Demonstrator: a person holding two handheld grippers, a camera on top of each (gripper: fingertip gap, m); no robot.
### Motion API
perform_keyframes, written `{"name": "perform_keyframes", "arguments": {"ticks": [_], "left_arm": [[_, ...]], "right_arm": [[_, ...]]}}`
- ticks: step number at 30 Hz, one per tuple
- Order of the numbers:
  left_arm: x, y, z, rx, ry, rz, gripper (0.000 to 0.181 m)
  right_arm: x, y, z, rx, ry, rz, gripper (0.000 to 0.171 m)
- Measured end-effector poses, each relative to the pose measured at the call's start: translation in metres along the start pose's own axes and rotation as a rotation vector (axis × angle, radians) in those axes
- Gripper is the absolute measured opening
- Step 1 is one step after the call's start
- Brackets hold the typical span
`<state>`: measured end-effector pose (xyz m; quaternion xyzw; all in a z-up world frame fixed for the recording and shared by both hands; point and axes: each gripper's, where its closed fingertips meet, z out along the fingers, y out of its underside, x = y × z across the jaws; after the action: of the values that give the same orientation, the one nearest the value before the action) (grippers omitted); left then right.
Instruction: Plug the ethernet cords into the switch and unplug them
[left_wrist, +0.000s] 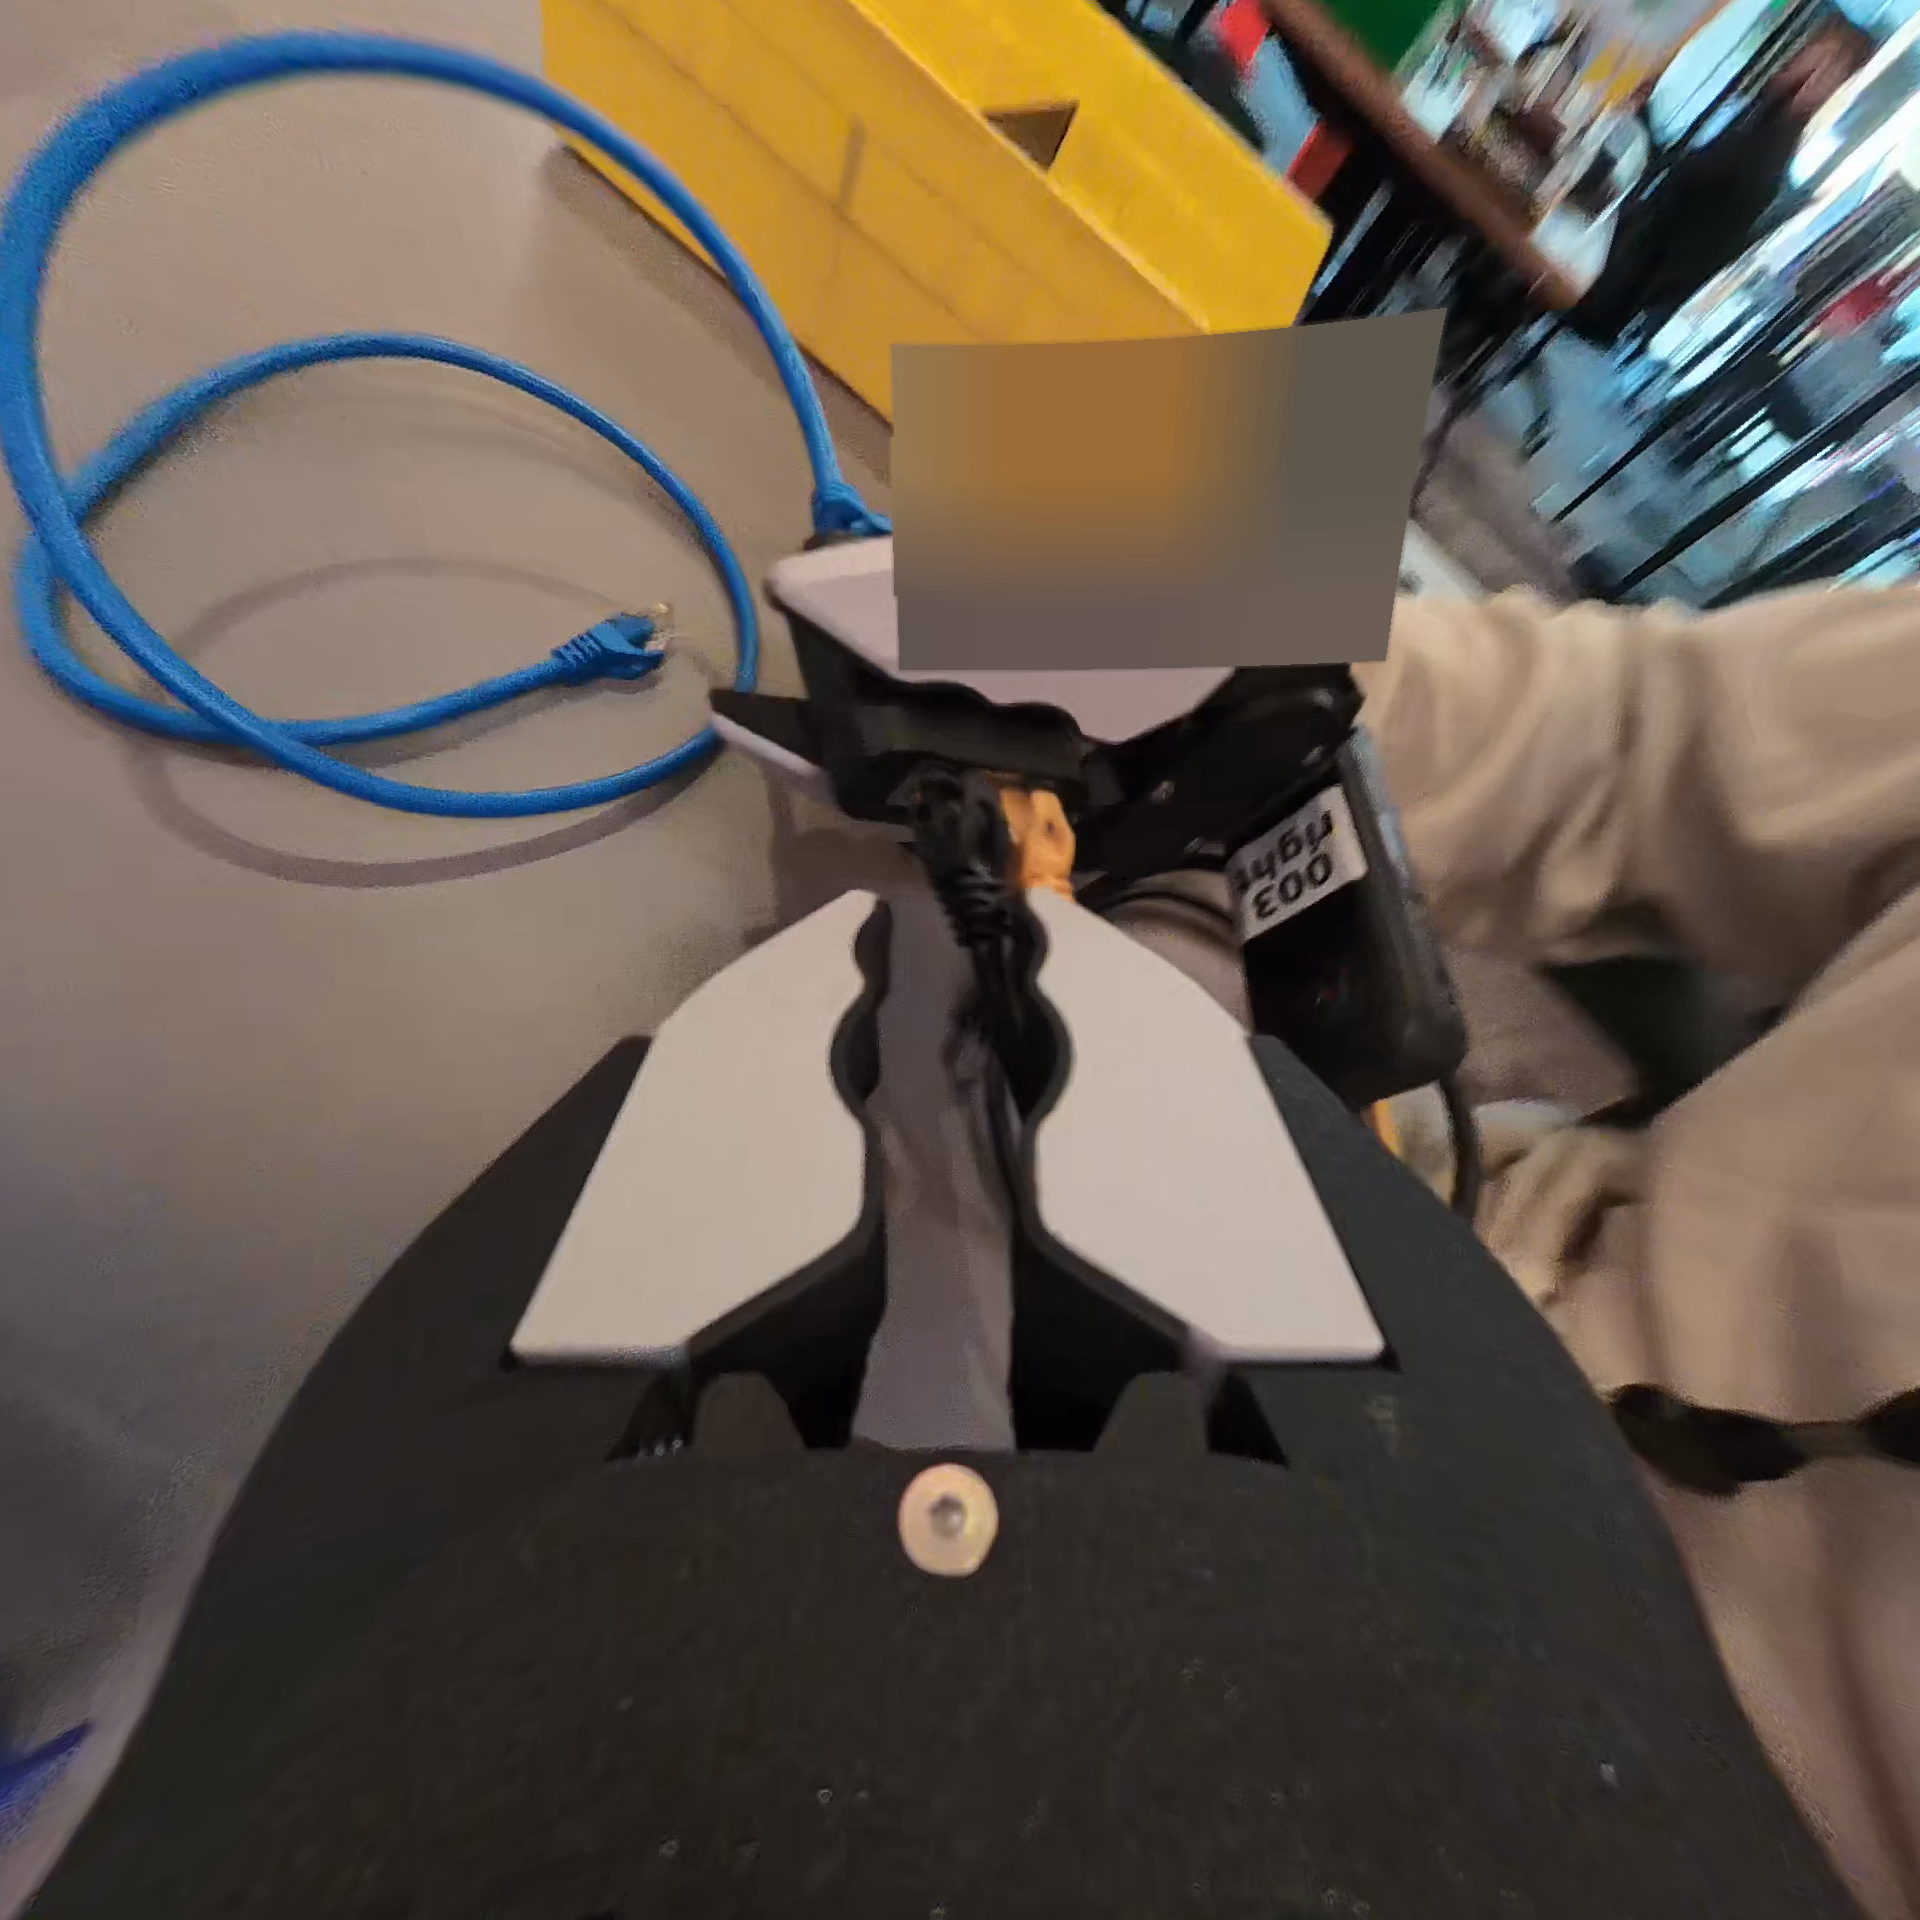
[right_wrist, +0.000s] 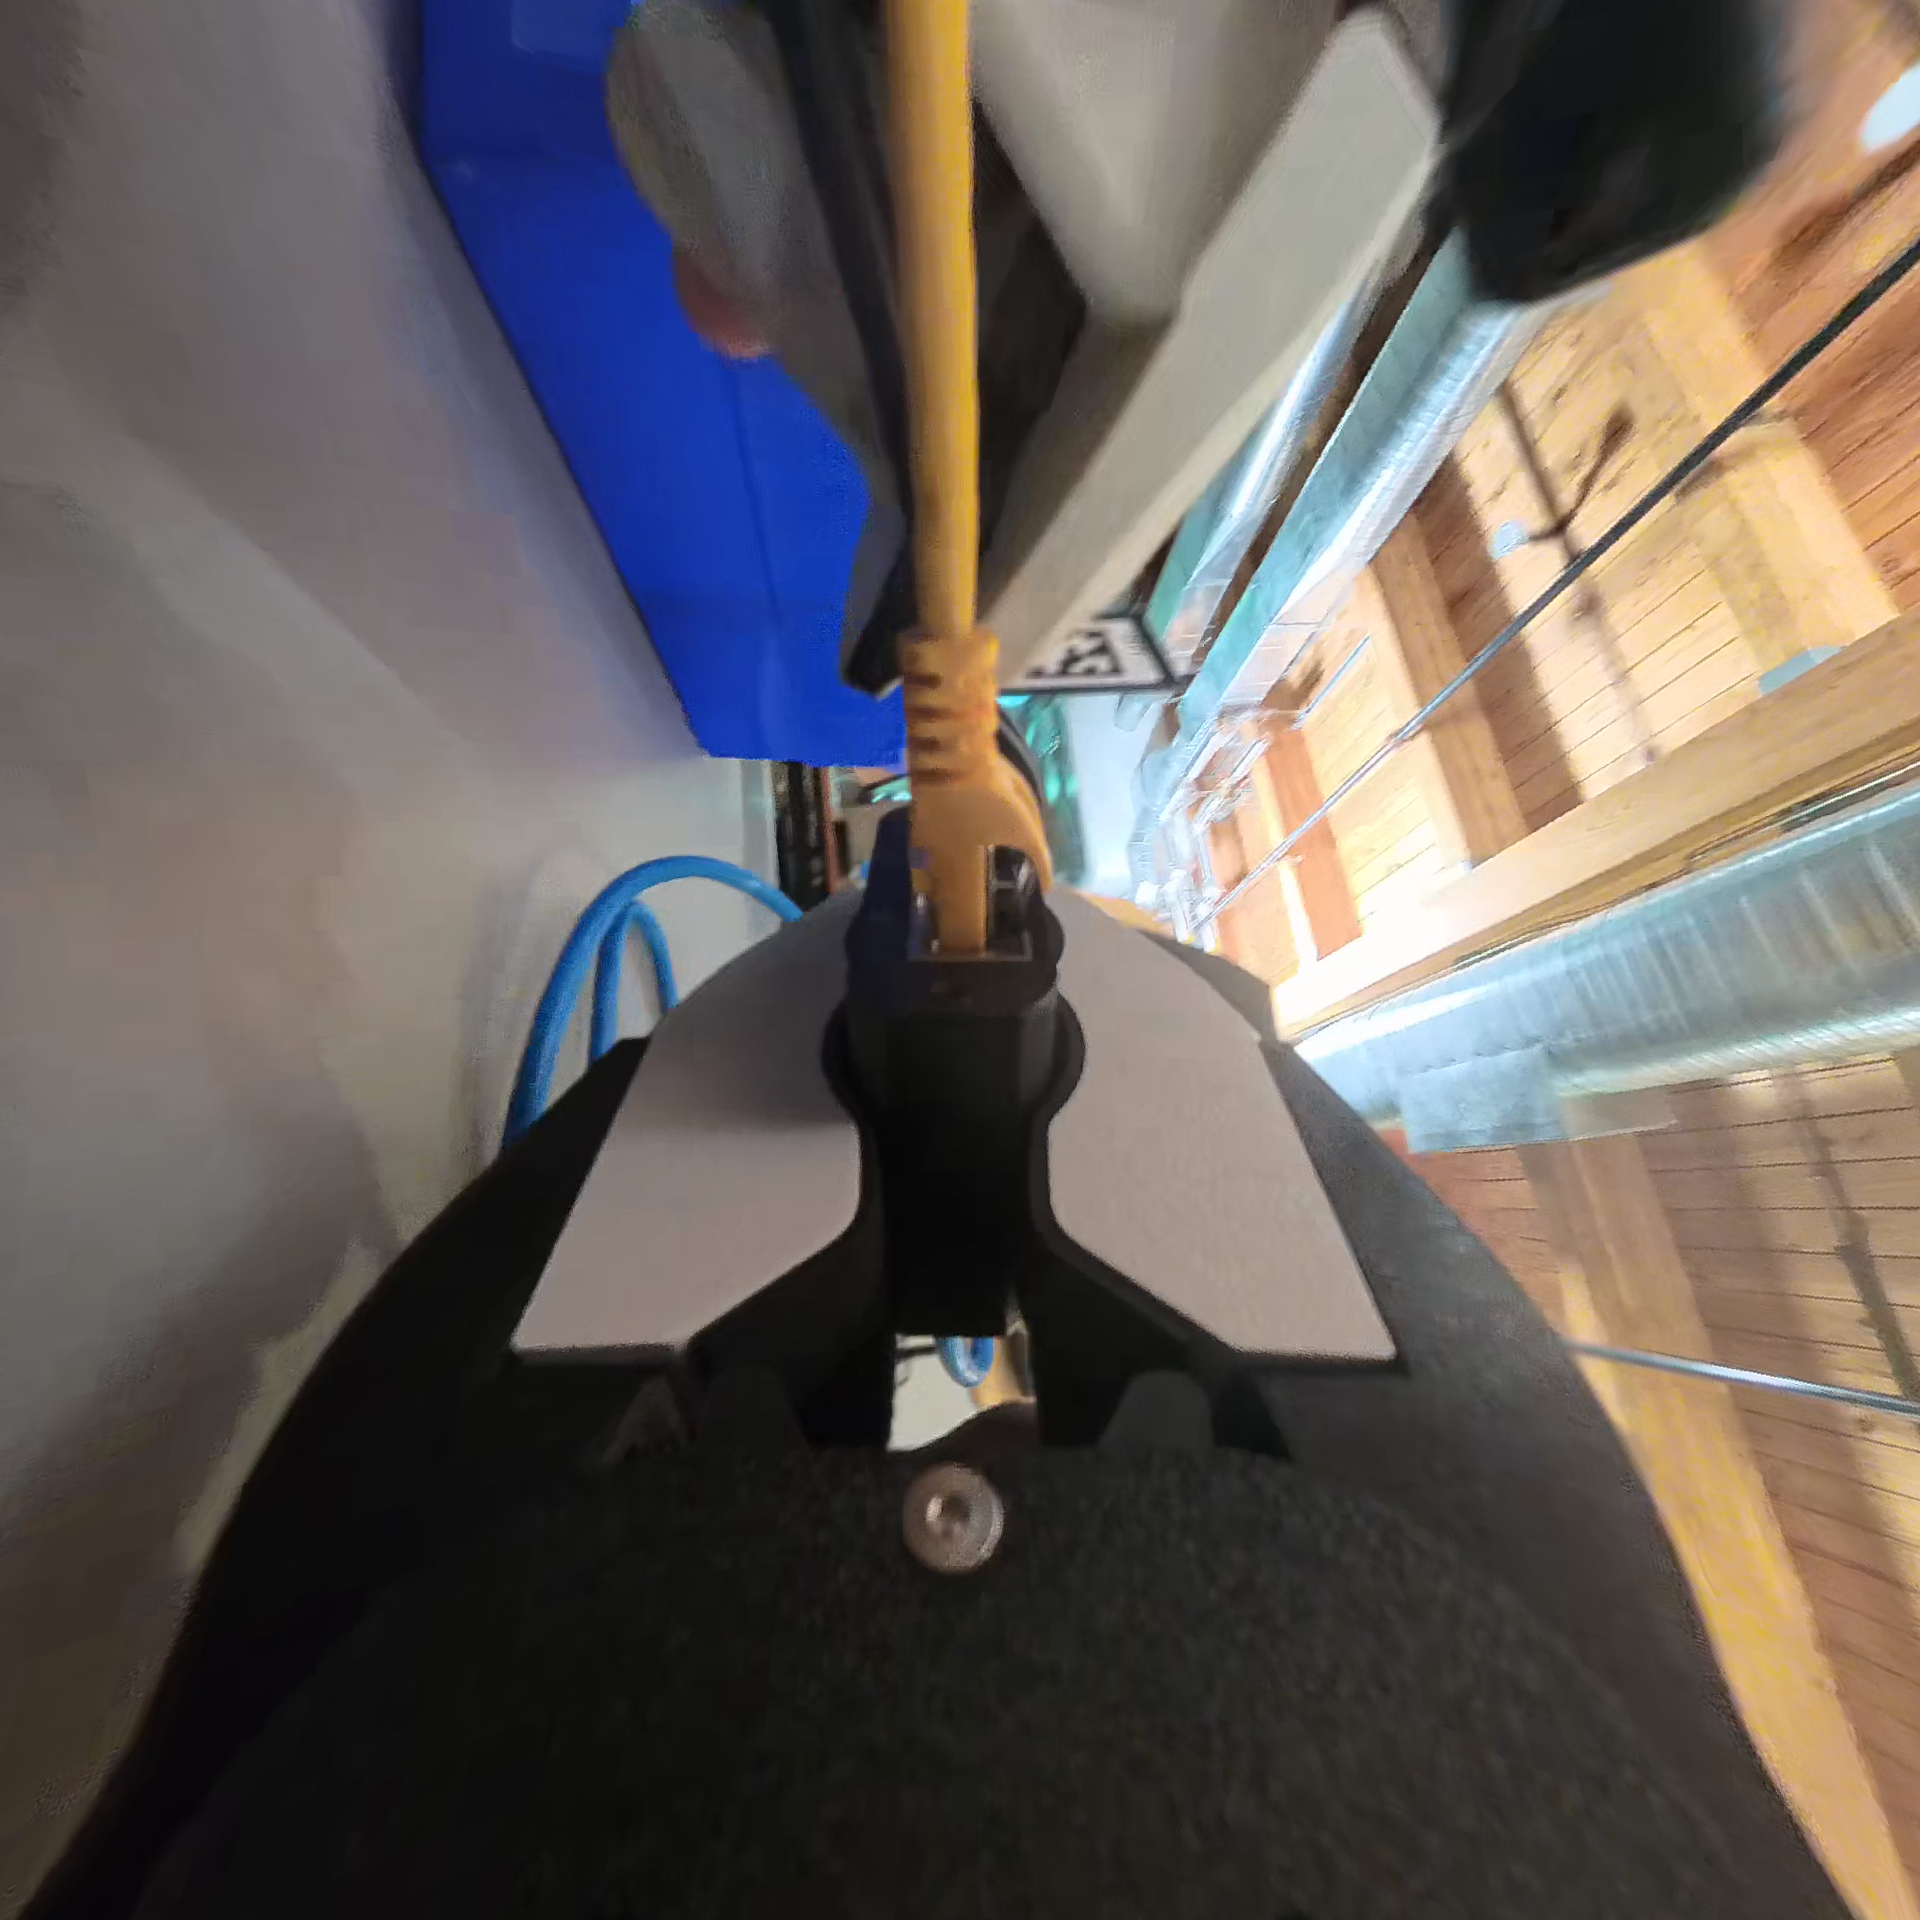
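My right gripper (right_wrist: 951, 966) is shut on the small black switch (right_wrist: 956, 1091) and holds it off the table. A yellow ethernet cord (right_wrist: 935, 364) is plugged into the switch by its plug (right_wrist: 948, 769). In the left wrist view the switch (left_wrist: 935, 743) sits straight ahead with a black plug (left_wrist: 961, 831) and the yellow plug (left_wrist: 1044, 831) in it. My left gripper (left_wrist: 956, 925) is just short of those plugs. Its jaws stand a narrow gap apart, with the black cord (left_wrist: 982, 997) running between them. A blue ethernet cord (left_wrist: 395, 353) lies coiled on the table, its loose plug (left_wrist: 613, 649) free.
A yellow cardboard box (left_wrist: 935, 187) stands behind the blue coil. A person's beige sleeve (left_wrist: 1610, 779) fills the right side. A blue box (right_wrist: 644, 416) lies on the table in the right wrist view, with the blue cord (right_wrist: 623, 935) below it. Both views are motion-blurred.
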<state>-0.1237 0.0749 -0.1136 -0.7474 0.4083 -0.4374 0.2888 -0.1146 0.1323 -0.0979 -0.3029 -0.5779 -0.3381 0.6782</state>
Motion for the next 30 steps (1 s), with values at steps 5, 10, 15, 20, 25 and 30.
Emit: {"name": "perform_keyframes", "arguments": {"ticks": [5,10,15,20,25,30], "left_arm": [[0.007,-0.007,0.003,0.059,0.169,-0.225,0.025],[0.01,-0.007,0.004,0.076,0.26,-0.363,0.021],[0.014,-0.009,0.005,0.094,0.317,-0.434,0.015],[0.01,-0.004,0.007,0.08,0.337,-0.51,0.013],[0.009,-0.001,0.008,0.029,0.231,-0.388,0.013],[0.005,0.001,0.009,-0.004,0.151,-0.274,0.012]], "right_arm": [[0.006,-0.014,-0.005,0.058,0.044,-0.076,0.026],[0.007,-0.013,-0.006,0.064,0.055,-0.107,0.026],[0.009,-0.013,-0.007,0.063,0.062,-0.121,0.026],[0.006,-0.012,-0.007,0.047,0.057,-0.167,0.026],[0.007,-0.012,-0.008,0.028,0.066,-0.171,0.026],[0.002,-0.011,-0.007,0.021,0.038,-0.149,0.026]]}}
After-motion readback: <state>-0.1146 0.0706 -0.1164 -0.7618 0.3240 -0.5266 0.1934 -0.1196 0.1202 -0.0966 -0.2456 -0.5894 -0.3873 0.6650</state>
